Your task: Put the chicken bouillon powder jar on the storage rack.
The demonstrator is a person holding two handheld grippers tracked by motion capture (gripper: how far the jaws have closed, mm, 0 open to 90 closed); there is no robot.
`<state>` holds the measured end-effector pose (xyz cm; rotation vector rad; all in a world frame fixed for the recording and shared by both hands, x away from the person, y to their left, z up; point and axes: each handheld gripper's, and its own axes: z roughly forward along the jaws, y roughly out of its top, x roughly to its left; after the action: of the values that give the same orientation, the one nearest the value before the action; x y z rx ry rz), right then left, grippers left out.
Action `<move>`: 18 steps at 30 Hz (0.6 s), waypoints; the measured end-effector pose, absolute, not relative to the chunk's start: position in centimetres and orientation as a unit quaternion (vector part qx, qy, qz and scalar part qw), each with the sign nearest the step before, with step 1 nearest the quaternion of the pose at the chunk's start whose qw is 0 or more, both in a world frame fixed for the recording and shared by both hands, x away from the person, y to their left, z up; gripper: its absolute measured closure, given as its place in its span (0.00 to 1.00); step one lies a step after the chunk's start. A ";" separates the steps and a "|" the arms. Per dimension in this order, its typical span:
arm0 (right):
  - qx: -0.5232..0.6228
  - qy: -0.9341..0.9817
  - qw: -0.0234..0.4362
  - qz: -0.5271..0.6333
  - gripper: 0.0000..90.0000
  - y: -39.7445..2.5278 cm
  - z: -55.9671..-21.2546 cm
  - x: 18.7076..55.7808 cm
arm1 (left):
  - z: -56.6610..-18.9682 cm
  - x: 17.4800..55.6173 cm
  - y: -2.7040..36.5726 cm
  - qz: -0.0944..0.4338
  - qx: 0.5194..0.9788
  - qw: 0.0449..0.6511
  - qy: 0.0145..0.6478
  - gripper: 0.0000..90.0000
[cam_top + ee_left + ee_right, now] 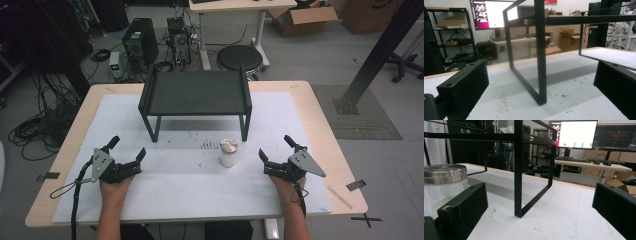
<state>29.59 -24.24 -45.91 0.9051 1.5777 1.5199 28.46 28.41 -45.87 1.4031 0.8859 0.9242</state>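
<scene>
White covering lies over the tabletop (190, 190), and in the high view you hold the left hand-held gripper (128, 149) and the right hand-held gripper (274, 146) low above it, both with jaws spread wide and nothing between them. The small jar (229, 153) stands upright just in front of the black metal stand (196, 95), near its right front leg, between your two hands and nearer to the right one. I judge that the work has not really started: the jar is untouched, and reaching, closing and lifting are all left. In the left gripper view, the jaws stand far apart and a front leg (541, 57) of the stand rises between them, farther off. In the right gripper view, the jaws are released too; the jar (441, 187) appears at the left, partly behind the left jaw, not between the jaws. It has clear walls, a brushed metal lid (445, 173), and something white inside.
</scene>
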 end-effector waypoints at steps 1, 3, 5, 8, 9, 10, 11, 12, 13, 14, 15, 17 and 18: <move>0.353 0.617 0.376 0.594 0.00 -24.2 -45.9 29.6 | -45.9 28.5 28.4 0.396 0.601 0.582 0.379 0.00; 0.354 0.616 0.376 0.595 0.00 -24.3 -45.9 29.6 | -45.9 28.5 28.4 0.395 0.600 0.582 0.380 0.00; 0.353 0.616 0.375 0.596 0.00 -24.3 -45.9 29.6 | -45.9 28.5 28.4 0.394 0.600 0.583 0.380 0.00; 0.351 0.618 0.374 0.595 0.00 -24.2 -45.9 29.6 | -45.9 28.5 28.4 0.394 0.600 0.583 0.381 0.00; 0.351 0.619 0.373 0.595 0.00 -24.2 -45.9 29.6 | -45.9 28.5 28.5 0.394 0.600 0.583 0.381 0.00; 0.351 0.619 0.373 0.595 0.00 -24.2 -45.9 29.6 | -45.9 28.5 28.4 0.394 0.600 0.583 0.381 0.00; 0.351 0.618 0.373 0.596 0.00 -24.3 -45.9 29.6 | -45.9 28.5 28.4 0.394 0.600 0.583 0.381 0.00; 0.352 0.617 0.370 0.599 0.00 -24.3 -45.9 29.7 | -45.9 28.5 28.4 0.394 0.600 0.583 0.381 0.00; 0.357 0.614 0.366 0.601 0.00 -24.5 -45.9 29.7 | -45.8 28.5 28.5 0.394 0.600 0.582 0.382 0.00; 0.361 0.612 0.362 0.604 0.00 -24.6 -45.9 29.8 | -45.8 28.5 28.5 0.393 0.600 0.583 0.383 0.00; 0.363 0.610 0.360 0.606 0.00 -24.7 -45.9 29.8 | -45.8 28.5 28.5 0.393 0.599 0.583 0.383 0.00; 0.363 0.614 0.358 0.603 0.00 -24.6 -45.9 29.9 | -45.8 28.5 28.5 0.393 0.600 0.583 0.383 0.00; 0.361 0.618 0.355 0.601 0.00 -24.5 -45.8 30.0 | -45.8 28.5 28.5 0.393 0.600 0.583 0.383 0.00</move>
<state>29.96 -24.54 -45.83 0.9336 1.5958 1.5537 28.55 28.49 -45.84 1.3998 0.8946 0.9169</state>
